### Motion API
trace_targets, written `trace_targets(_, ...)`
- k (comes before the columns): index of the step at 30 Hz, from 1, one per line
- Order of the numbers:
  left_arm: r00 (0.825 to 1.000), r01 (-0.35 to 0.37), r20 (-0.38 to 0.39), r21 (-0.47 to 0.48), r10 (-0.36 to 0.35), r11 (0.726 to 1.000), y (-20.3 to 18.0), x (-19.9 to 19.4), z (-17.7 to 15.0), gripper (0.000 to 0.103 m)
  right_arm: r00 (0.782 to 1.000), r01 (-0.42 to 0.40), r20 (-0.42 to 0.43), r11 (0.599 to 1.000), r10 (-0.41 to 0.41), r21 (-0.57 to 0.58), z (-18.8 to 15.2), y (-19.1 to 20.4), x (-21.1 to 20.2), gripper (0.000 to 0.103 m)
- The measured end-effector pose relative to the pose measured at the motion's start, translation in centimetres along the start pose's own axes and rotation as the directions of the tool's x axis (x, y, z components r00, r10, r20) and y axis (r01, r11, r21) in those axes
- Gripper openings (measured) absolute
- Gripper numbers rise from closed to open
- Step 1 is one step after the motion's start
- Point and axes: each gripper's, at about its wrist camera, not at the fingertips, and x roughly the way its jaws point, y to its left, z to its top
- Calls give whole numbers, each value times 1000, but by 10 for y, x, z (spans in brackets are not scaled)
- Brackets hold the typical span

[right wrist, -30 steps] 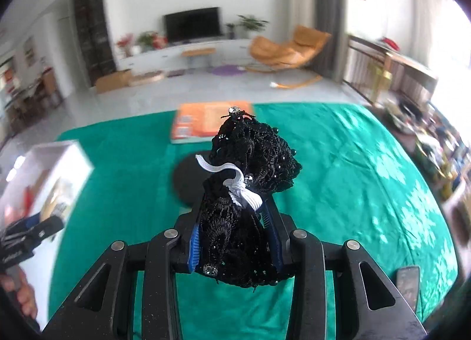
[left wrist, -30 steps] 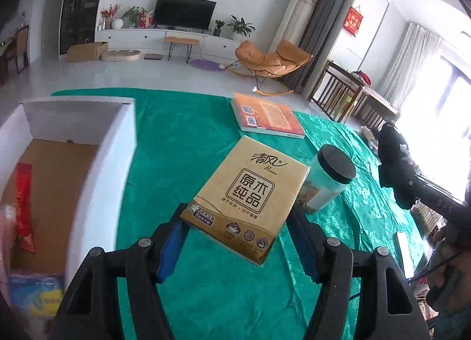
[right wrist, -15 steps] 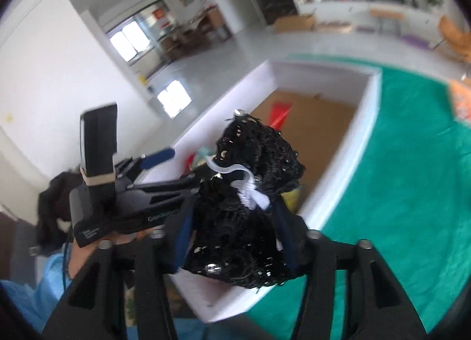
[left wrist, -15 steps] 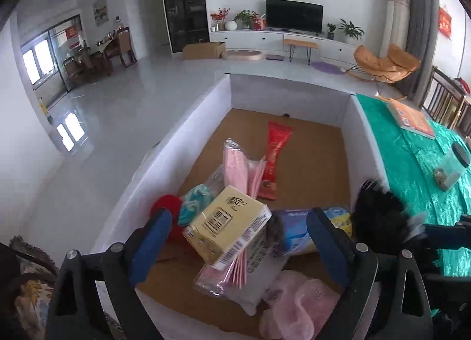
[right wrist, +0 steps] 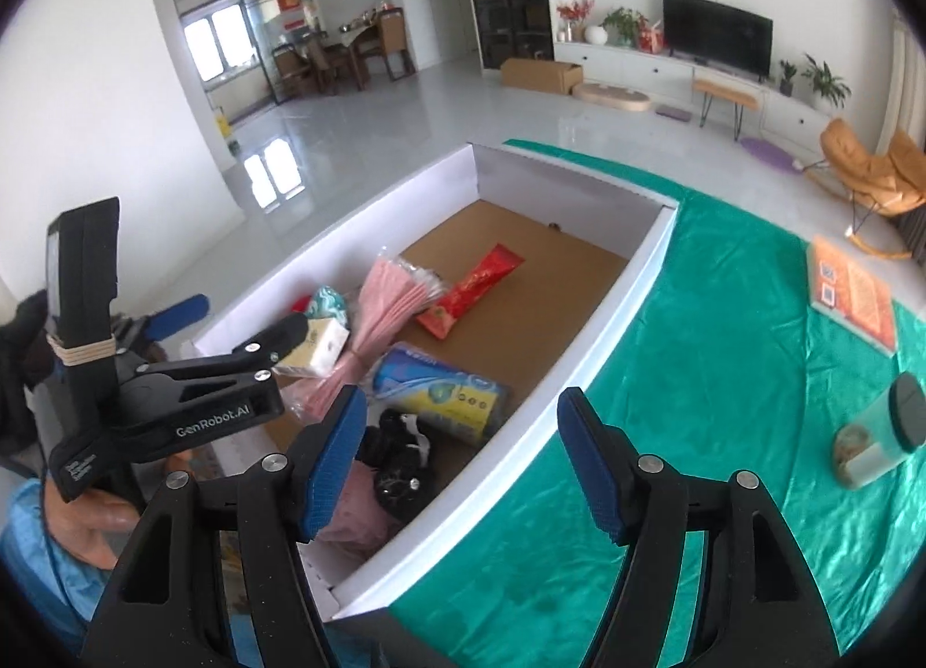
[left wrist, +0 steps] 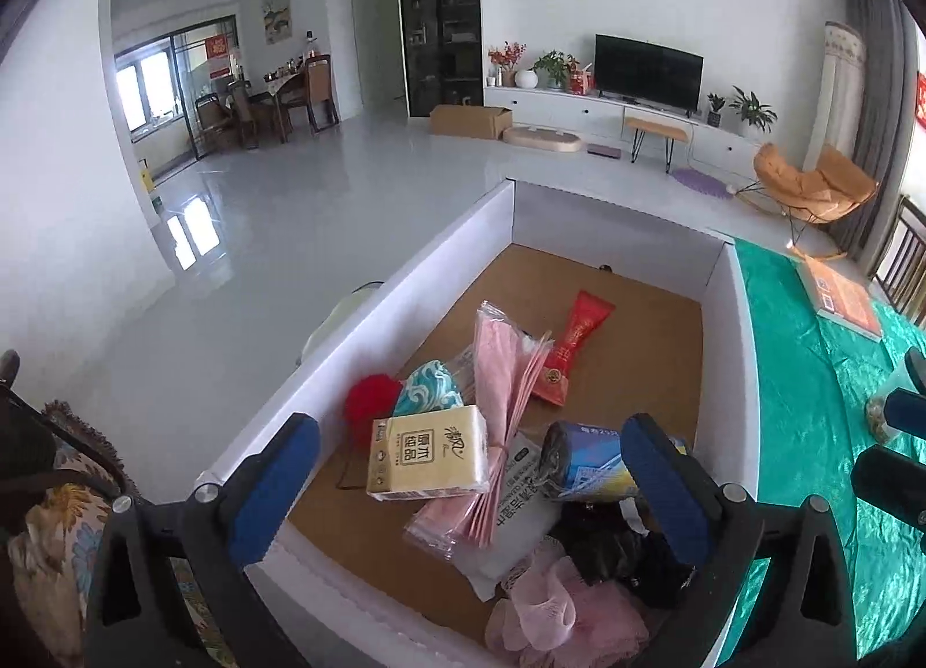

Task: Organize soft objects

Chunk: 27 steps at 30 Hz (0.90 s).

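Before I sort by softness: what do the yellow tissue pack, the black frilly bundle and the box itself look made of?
Yellow rectangular tissue pack: glossy printed plastic film, probably over paper tissues. Black frilly bundle: lace-like fabric with small shiny beads, apparently. White-walled box: matte white walls, brown floor, likely cardboard.

Table under green cloth (right wrist: 723,320). White box (right wrist: 613,320) on it, ahead-left of right tongs. Orange book (right wrist: 856,294) far ahead-right. Dark-lidded jar (right wrist: 879,430) right of right tongs, well apart from box.
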Motion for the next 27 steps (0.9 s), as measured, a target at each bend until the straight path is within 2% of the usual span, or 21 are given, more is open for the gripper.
trace_targets(11, 1000, -19, 6, 3, 19, 1000, 3, -12, -6, 103, 997, 35, -66, 998, -38, -45, 0, 18, 11, 72)
trace_targets(23, 999, -34, 21, 4, 34, 999, 1, -16, -9, 103, 996, 46, -71, 997, -50, -63, -2, 20, 11, 72)
trace_targets(27, 999, -30, 21, -26, 30, 999, 6, -14, -11, 103, 995, 55, -76, 996, -60, -66, -3, 20, 12, 72)
